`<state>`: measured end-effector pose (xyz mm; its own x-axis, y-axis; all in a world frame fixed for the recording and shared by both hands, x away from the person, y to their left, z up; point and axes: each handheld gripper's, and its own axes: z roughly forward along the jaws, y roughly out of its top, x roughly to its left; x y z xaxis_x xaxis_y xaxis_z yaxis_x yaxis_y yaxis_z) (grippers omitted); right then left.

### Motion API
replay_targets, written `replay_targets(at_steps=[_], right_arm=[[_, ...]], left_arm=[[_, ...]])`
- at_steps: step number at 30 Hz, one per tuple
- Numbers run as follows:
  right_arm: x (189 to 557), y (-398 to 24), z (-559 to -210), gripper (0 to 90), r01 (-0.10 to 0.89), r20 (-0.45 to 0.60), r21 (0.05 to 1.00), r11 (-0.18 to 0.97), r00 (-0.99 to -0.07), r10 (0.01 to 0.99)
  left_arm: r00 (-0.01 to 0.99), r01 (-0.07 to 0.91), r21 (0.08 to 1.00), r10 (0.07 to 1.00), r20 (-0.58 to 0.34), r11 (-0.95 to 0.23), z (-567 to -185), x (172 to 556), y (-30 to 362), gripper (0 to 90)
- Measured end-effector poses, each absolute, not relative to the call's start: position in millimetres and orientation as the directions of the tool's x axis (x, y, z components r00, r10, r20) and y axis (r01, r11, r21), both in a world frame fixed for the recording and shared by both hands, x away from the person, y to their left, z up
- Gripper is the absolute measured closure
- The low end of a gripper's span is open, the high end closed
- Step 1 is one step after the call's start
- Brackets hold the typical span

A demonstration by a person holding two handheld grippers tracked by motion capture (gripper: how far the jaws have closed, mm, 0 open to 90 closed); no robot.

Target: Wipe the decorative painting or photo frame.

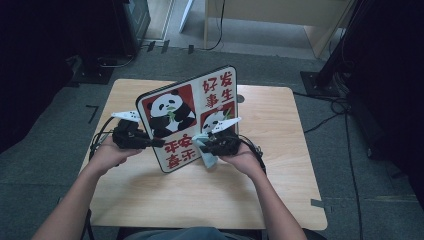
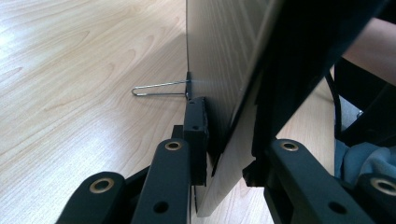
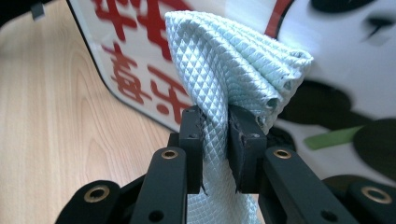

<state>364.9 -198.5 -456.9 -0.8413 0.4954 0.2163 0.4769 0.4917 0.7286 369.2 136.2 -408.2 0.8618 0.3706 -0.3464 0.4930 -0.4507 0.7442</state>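
Pale wood covers the table (image 1: 280, 165) in the middle of the high view, with grey floor around it, a dark stand (image 1: 325, 75) and cables at the upper right, and a light wooden cabinet (image 1: 270, 15) along the top edge. At the frame's centre the panda board (image 1: 187, 117) stands tilted on its lower edge, white with red panels, two pandas and red characters inside a thin black rim. The left gripper (image 1: 155, 142) clamps its left edge; the right gripper (image 1: 207, 146), just right of centre, clenches a pale blue cloth (image 1: 207, 157) against the lower right of the board's face.

Seen from the left gripper view, the board (image 2: 224, 70) runs edge-on up the middle, its wood-grain back lit and its front in shadow, and the left gripper (image 2: 229, 158) has both pads pressed on it. A thin wire loop (image 2: 159, 88), the board's support, lies on the tabletop (image 2: 70, 93) at centre left. A sleeve and the cloth (image 2: 364, 161) show at lower right.

Filling the centre of the right gripper view, the cloth (image 3: 224, 70) is bunched, with a diamond-quilted weave, and the right gripper (image 3: 215, 144) is closed tight on its folds. Behind it the board (image 3: 135, 70) shows red characters at upper left and black panda patches at right.
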Motion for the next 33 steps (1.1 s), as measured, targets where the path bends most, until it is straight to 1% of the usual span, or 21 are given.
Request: replay_targets(at_steps=[6,25,33], right_arm=[[366,-200,-428,77.4,0.455,0.203,0.767,0.453,-0.841,0.501],[386,-185,-323,77.8,0.329,0.079,0.831,0.449,-0.867,0.491],[391,-172,-294,77.9,0.292,0.037,0.838,0.461,-0.873,0.486]], left_arm=[[0.861,0.494,0.744,0.374,-0.345,-0.45,-408,369,136,77.2],[0.863,0.488,0.747,0.377,-0.336,-0.451,-408,368,136,77.2],[0.861,0.49,0.746,0.383,-0.335,-0.45,-407,367,135,77.6]])
